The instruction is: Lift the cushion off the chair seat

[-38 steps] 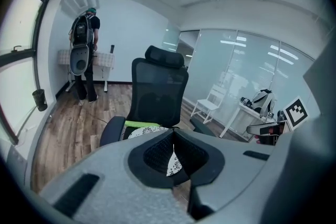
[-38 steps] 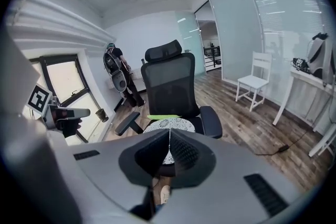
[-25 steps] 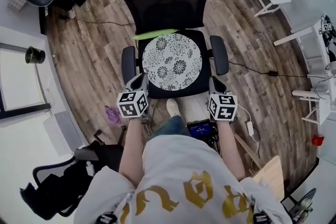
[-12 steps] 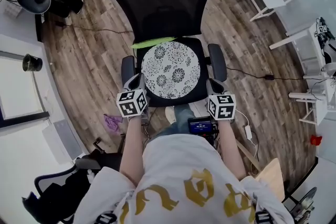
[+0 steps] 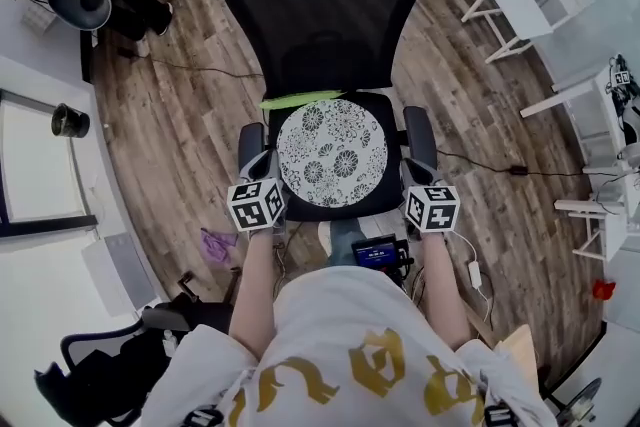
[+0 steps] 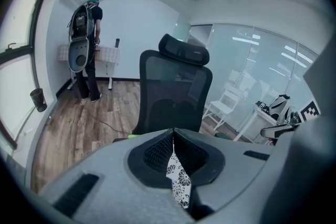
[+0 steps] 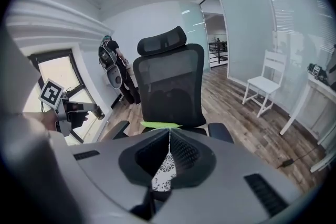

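Head view, near to far. The left tongs (image 5: 268,167) and right tongs (image 5: 413,173) are held out at the front corners of the office chair, each carrying its marker cube.

Left gripper view: the left tongs (image 6: 174,136) are closed down narrow, with a fold of the flower-print cushion (image 6: 179,183) pinched in the gap. Right gripper view: the right tongs (image 7: 169,134) are likewise pinched on the cushion (image 7: 163,173).

The round cushion (image 5: 332,153) lies over the black seat (image 5: 345,208), between the two armrests (image 5: 250,140). Whether it has cleared the seat cannot be told. A green strip (image 5: 300,99) shows just behind it, at the foot of the mesh backrest (image 5: 325,15). A white chair (image 5: 520,0) stands well apart on the wood floor, and a person (image 6: 89,50) stands at the far bench.

Judged step: the lift.

To do it well:
- Raise both tongs together and level, since only thin edges of fabric are held and an uneven pull could slip one.
- Keep the grips firm and let the soft middle sag.
- Carry the cushion up and slightly towards the body, clear of armrests and backrest.
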Available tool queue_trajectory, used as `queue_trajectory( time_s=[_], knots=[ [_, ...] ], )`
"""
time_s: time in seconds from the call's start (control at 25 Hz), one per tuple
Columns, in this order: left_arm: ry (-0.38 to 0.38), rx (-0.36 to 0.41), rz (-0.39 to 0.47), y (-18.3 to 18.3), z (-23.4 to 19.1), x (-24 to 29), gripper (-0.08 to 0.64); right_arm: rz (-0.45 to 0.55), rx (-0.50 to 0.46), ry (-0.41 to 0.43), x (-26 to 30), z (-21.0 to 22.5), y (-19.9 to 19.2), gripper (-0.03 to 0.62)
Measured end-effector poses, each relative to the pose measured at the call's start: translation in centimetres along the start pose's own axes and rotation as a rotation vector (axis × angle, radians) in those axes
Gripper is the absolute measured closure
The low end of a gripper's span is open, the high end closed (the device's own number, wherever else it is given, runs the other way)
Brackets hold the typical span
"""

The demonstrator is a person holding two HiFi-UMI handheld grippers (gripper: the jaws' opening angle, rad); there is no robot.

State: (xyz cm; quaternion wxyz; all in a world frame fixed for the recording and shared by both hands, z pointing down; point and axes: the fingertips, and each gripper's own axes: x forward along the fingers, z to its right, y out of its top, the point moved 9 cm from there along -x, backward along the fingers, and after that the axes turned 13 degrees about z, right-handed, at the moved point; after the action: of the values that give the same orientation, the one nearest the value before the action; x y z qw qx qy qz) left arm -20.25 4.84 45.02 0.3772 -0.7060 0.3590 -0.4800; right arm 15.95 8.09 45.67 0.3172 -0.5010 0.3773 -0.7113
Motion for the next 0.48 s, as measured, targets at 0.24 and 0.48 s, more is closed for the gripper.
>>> queue_trajectory(
  time_s=[0.24, 0.48],
  knots=[
    [0.010, -0.004, -0.044, -1.5, -0.2, 0.4, 0.549, -0.056, 0.004, -0.004, 1.0, 1.0, -1.2, 0.580],
    [0.038, 0.000, -0.142, -4.3, -1.2, 1.4, 0.548, -0.079, 0.034, 0.035, 2.6, 1.0, -1.5, 0.578]
  ],
)
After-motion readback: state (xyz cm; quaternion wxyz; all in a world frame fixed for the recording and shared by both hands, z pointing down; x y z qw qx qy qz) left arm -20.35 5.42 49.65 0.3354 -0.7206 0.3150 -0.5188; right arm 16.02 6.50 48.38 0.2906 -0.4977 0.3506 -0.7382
